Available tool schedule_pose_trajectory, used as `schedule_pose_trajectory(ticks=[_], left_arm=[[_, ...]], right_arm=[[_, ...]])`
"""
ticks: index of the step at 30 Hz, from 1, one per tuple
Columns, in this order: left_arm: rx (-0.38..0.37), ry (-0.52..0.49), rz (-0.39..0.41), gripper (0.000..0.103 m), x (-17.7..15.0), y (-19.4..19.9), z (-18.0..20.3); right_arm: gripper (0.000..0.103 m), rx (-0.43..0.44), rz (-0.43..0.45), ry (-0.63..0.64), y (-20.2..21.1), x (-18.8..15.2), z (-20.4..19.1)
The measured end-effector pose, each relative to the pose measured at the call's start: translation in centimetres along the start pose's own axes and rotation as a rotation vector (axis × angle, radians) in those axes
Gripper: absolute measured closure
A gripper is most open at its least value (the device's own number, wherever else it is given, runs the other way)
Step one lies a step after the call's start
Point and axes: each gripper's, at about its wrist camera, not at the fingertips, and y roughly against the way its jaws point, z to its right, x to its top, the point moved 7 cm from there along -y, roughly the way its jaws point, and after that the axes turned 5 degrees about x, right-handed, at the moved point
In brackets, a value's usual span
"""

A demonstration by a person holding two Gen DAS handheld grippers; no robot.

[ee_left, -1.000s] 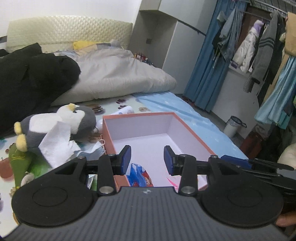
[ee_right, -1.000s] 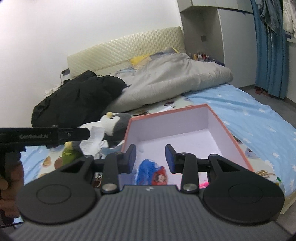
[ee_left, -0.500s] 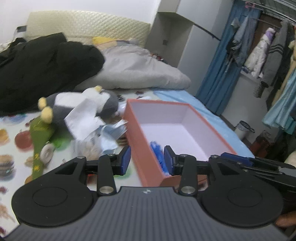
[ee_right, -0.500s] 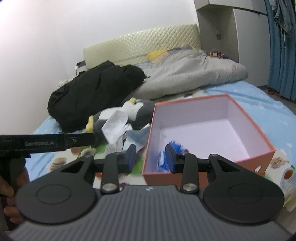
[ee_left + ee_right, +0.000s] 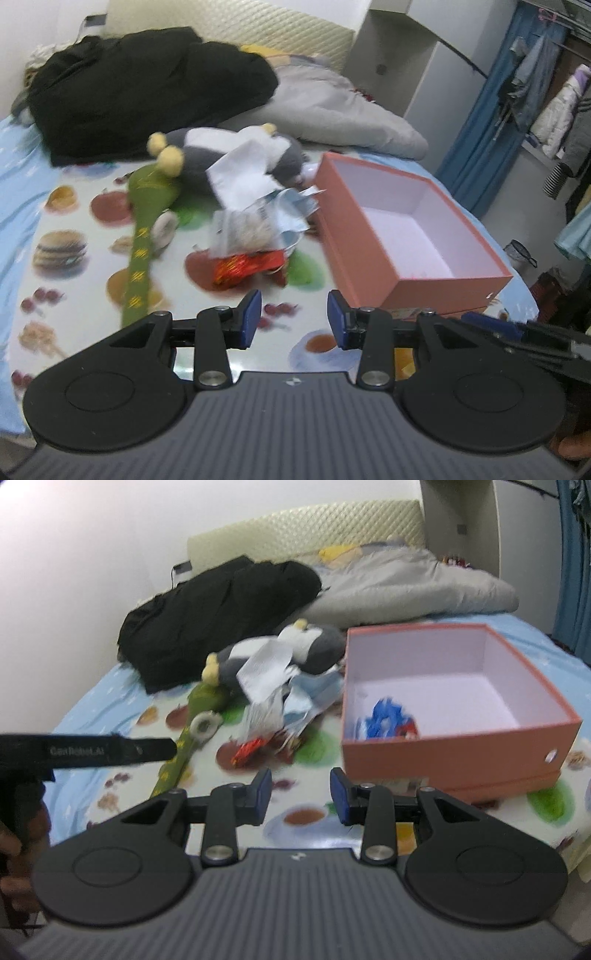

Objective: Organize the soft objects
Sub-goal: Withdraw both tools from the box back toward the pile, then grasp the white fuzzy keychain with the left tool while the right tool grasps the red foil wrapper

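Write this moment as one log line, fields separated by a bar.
left gripper: open, empty | right gripper: open, empty | box: holds blue item | penguin, red wrapper: outside box, on mat

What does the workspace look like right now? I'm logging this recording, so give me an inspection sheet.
Surface: bed with a food-print sheet.
Job's things: pink box, open, holds a blue and red item. Beside it, outside: penguin plush, green plush, white tissue, red wrapper.
Clutter: black jacket and grey duvet behind the pile.
Grippers: left tongs and right tongs open, empty, above the sheet.
Cables: a dark lead on the wall by the headboard.
Surroundings: blue curtain, hanging clothes.
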Motion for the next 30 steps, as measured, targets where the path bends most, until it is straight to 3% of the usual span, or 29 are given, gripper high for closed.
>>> schedule_pose_trajectory(ticks=[4,6,15,16,18,25,30], left_arm=[[0.017,0.039,-0.018,0.058,-0.9,0.1,-1.9],[0.025,0.058,-0.023,0.053,-1.1,-0.3,-2.7],[0.067,0.078,-0.032,0.052,-0.8,-4.6,-5.4],[0.074,0.073,-0.032,0.052,-0.6,-5.2,-5.7],[0.088,0.055,-0.019,0.052,-0.1,-6.4,-6.5],[0.146,0.020,-0.042,0.052,1.4,-10.6,-9.4],[0.189,-0.006,-0.036,0.052,2.9,-13.3,-11.1]], right_arm=[[0.065,0.010,-0.029,0.006,-0.7,-0.9,-0.9],[0.065,0.008,-0.034,0.016,-1.1,-1.1,-1.2],[0.064,0.024,-0.051,0.032,-4.4,-0.7,-2.2],[0.060,0.027,-0.053,0.037,-4.8,-0.5,-2.4],[0.041,0.029,-0.050,0.043,-5.7,-0.3,-2.8],[0.042,0.078,-0.071,0.080,-9.3,0.6,-4.5],[0.042,0.068,-0.114,0.024,-13.1,0.7,-3.9]])
